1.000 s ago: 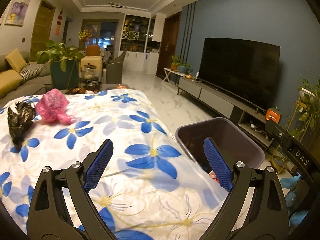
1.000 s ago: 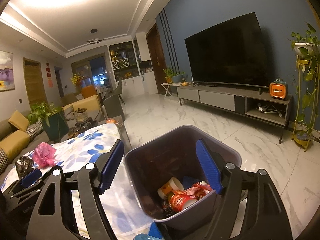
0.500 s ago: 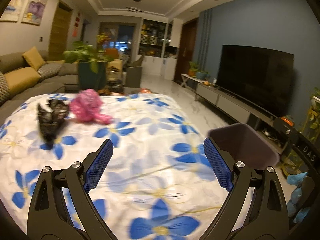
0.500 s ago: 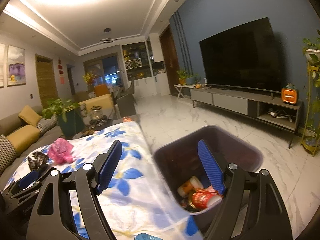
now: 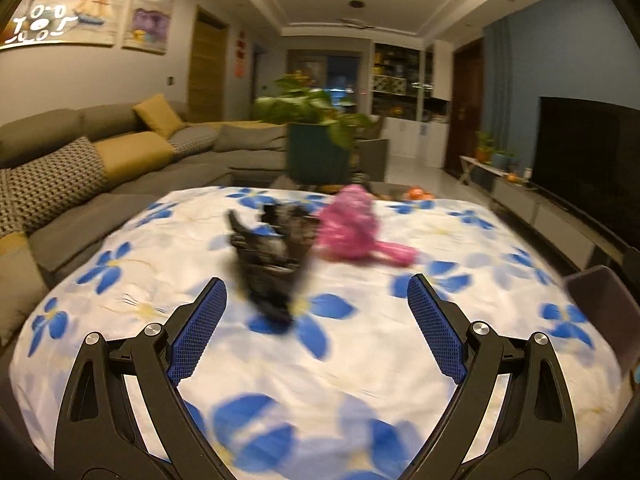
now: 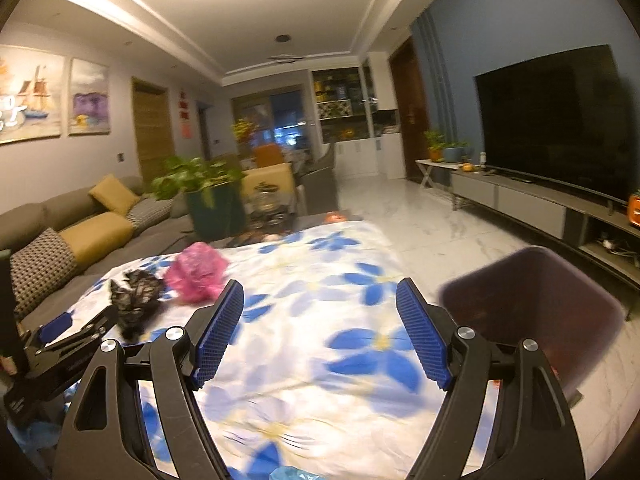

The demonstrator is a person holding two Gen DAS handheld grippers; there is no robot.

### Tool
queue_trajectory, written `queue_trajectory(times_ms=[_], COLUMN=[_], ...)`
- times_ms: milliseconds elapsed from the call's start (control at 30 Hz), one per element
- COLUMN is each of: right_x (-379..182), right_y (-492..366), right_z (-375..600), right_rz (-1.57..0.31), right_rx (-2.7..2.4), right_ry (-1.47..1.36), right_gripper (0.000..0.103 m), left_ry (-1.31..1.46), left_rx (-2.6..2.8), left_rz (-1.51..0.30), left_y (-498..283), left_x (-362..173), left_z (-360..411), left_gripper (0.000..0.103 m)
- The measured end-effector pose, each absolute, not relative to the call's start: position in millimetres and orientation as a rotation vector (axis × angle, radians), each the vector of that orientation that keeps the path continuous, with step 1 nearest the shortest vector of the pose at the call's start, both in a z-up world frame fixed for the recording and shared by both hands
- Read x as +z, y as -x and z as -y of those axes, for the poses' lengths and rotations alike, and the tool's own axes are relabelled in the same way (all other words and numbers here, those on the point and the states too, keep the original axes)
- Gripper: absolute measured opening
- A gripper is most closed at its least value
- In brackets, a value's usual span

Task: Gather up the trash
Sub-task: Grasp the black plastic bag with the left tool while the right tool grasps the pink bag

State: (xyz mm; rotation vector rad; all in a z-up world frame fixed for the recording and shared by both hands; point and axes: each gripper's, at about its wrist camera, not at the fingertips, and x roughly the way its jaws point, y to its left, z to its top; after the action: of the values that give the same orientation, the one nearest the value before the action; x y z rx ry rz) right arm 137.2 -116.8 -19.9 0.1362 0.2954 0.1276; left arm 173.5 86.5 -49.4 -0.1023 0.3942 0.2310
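- Your left gripper is spread wide and holds nothing; it hangs above the near part of the surface, which wears a white cloth with blue flowers.
- Take the black bag as your landmark: it lies crumpled on the cloth, straight ahead of your left gripper and a little left of the midline between the blue pads.
- The pink bag lies just right of the black bag and slightly behind it; the blur hides whether the two touch.
- Both bags are smeared by motion in the left wrist view, so you cannot read their folds.
- Your right gripper is also spread wide and empty, above the cloth to the right of the black bag.
- From the right wrist view, the pink bag sits just right of the black bag, and your left gripper's arm shows low, in front of the black bag.
- The bin stands well to the right of the black bag, off the far right edge of the surface; its dark rim is blurred and its contents are not readable.
- In the left wrist view only a corner of the bin shows at the right edge.
- A sofa runs to the left of the black bag, and a potted plant stands behind it.
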Motion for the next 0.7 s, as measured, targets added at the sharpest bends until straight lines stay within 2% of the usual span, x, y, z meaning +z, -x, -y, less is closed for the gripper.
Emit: queue_trajectory(times_ms=[267, 600, 700], right_x=[-14.3, -15.7, -17.9], right_y=[-173.3, -228.4, -244.9], right_z=[68.9, 28.6, 15.9], right_rz=[-0.294, -0.321, -0.343], right_rx=[0.217, 0.250, 0.257], right_ry=[-0.098, -0.086, -0.078], right_gripper=[0.077, 0.077, 0.077], left_ry=[0.132, 0.180, 0.220], left_rx=[0.296, 0.298, 0.277], left_rz=[-0.402, -0.532, -0.588], left_y=[-212.5, -266.8, -276.5], left_x=[-51.2, -67.2, -77.2], left_z=[-118.8, -142.0, -150.8], left_gripper=[0.090, 0.090, 0.083])
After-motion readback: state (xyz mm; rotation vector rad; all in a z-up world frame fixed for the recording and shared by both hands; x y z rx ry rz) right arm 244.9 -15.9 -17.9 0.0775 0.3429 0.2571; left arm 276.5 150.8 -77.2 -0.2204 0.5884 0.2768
